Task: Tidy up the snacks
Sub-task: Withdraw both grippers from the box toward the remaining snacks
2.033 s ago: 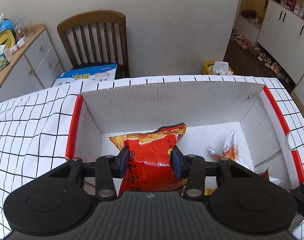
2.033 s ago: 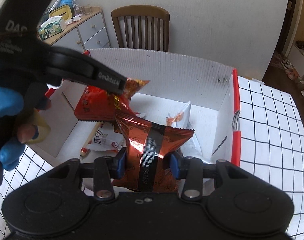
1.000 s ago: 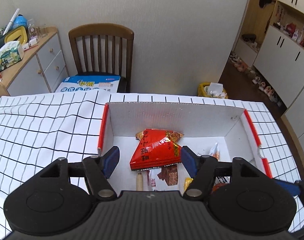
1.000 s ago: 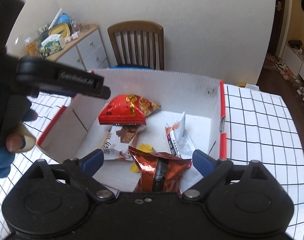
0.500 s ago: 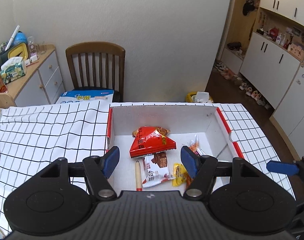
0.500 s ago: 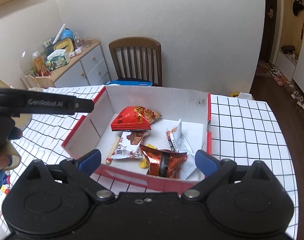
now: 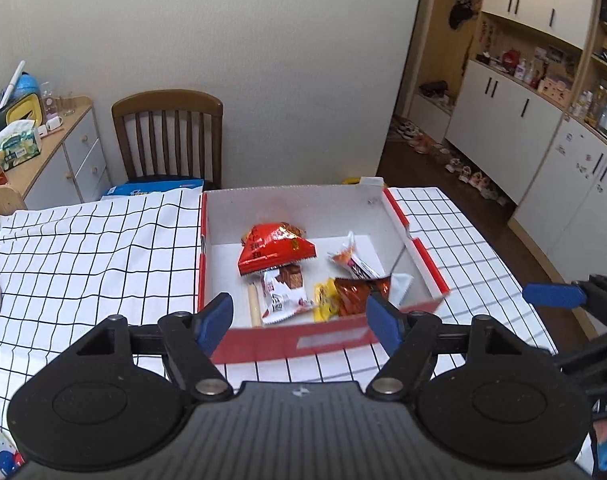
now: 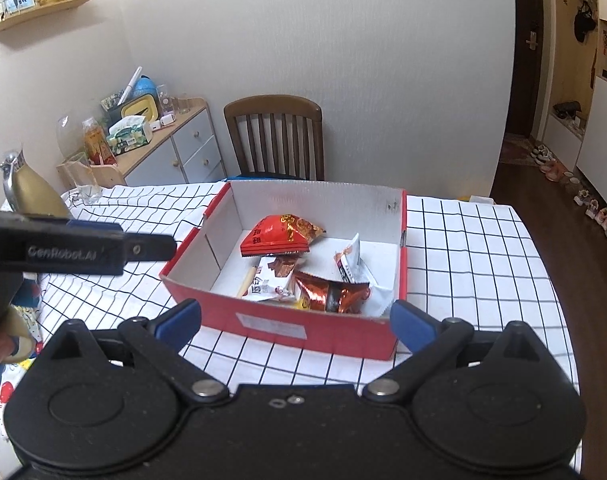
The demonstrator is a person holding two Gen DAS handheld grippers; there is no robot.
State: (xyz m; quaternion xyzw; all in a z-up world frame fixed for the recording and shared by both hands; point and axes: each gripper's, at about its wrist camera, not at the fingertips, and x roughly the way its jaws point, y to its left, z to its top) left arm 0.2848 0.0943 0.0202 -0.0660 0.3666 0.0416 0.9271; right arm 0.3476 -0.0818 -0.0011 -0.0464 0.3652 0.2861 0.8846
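Several snack packs lie in the box (image 8: 311,330) at the middle of both views, on the checked cloth (image 8: 471,248). My left gripper (image 7: 299,322) is empty and its jaws are opening, with only the box's near wall showing between them. My right gripper (image 8: 297,324) stands spread wide, gripping nothing.

At the centre of the box lies the red bag (image 8: 279,236), puffed and triangular. Below it sits the white pack (image 8: 269,282) with a thin stick (image 8: 247,282) just beside it on the left. Lower right lies the foil pack (image 8: 333,294), crinkled and shiny, and a yellow pack (image 7: 323,296) shows beside it in the left view. Leaning toward the right wall is the clear pack (image 8: 351,262).

I judge all of these light and soft. The red bag is air-filled, so a squeeze across its belly could crush what is inside; I would pinch its crimped bottom seam instead. Foil looks slippery, so I would take that pack across its flat middle or by an end seam. That stick looks stiff and would roll; I would grip it mid-length.
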